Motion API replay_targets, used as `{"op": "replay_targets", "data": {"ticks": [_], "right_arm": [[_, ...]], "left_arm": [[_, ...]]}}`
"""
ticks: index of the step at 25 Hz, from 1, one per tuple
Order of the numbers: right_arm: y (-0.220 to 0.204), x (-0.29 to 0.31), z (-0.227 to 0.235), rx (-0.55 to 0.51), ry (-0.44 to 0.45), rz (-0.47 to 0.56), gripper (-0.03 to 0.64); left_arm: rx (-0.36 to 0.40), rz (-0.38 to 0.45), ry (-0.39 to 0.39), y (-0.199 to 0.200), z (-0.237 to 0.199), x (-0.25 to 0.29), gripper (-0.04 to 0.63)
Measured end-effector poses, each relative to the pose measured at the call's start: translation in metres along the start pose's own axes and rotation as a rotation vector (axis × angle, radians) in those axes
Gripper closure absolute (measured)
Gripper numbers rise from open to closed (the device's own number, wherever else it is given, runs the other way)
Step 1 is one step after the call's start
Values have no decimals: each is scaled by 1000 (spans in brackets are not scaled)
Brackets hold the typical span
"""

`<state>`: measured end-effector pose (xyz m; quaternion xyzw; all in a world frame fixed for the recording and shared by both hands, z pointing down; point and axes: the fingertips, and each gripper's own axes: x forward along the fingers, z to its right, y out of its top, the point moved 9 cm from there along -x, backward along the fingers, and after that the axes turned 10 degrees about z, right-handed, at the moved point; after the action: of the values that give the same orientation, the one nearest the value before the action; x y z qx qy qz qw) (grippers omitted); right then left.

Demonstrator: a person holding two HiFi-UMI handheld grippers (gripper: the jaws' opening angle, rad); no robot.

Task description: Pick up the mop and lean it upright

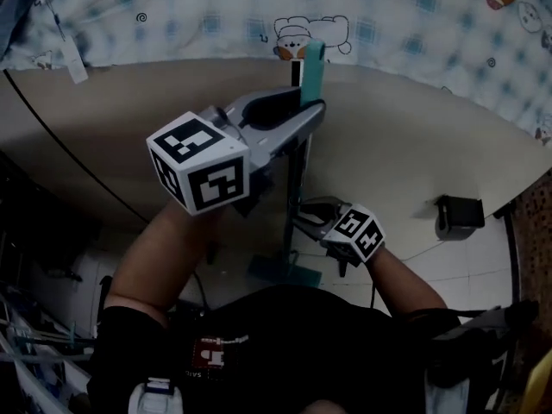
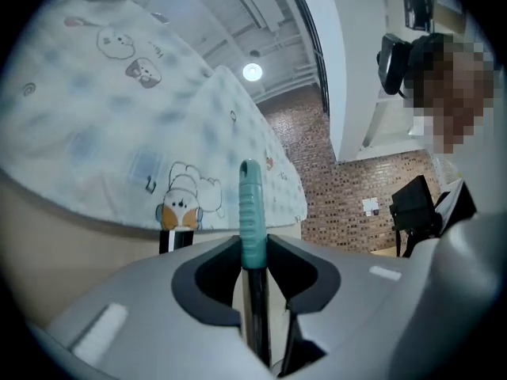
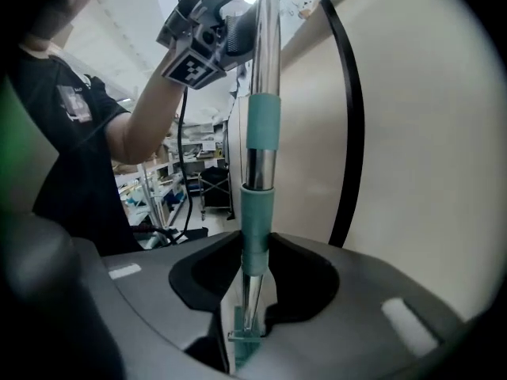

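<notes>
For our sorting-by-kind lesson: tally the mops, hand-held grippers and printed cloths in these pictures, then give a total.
Mops: 1, the mop
Grippers: 2, the left gripper and the right gripper
Printed cloths: 1, the printed cloth
Total: 4

Head view steeply down from above; both gripper views close along own jaws; all share mop (image 1: 311, 74)

No readable text anywhere; the shirt print (image 1: 211, 352) is too blurred.
</notes>
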<state>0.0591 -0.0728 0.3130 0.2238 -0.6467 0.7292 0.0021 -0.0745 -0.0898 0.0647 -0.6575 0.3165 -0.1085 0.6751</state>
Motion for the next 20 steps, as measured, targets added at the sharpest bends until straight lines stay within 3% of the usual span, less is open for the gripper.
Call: {"op": "replay_targets", "data": {"ticks": [6, 16, 20], "right_arm": [[48, -15, 0, -58, 18, 54, 494], [107, -45, 24, -119, -32, 135, 495], [126, -56, 27, -132, -53, 156, 495]], "left_arm": [[49, 46, -53, 49, 5, 13, 488], [121, 115, -106, 117, 6, 33, 485], [113, 125, -132, 136, 6, 39, 485]]}}
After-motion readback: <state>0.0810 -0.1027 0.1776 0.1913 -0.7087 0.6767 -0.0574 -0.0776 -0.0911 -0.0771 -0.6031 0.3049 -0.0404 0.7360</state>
